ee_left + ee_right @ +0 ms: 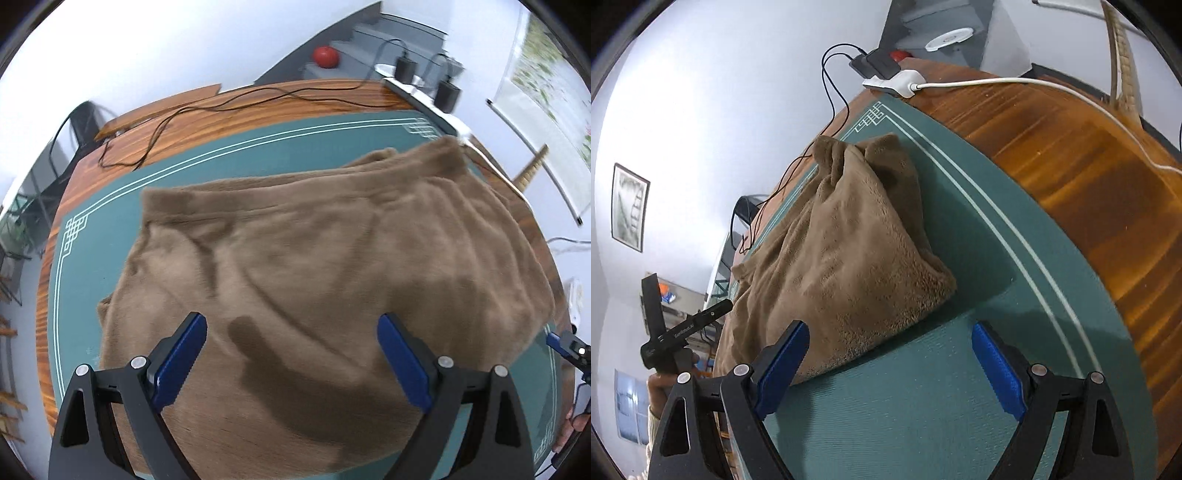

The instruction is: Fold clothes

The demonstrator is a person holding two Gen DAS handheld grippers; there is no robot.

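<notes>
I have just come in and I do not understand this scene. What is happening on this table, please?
A person is folding clothes with two hand-held grippers. A brown fleece garment lies partly folded on a green mat on a wooden table. The left gripper is open above the garment and holds nothing. The right gripper is also open, over the bare mat beside the garment's edge.

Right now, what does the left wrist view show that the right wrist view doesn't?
Left wrist only: the garment's waistband, a red ball on the grey steps, and the left gripper open above the fabric.

Right wrist only: a framed picture on the wall, a white round disc, and the right gripper open over bare mat.

Both: the brown fleece garment on the green mat, and the wooden table.
</notes>
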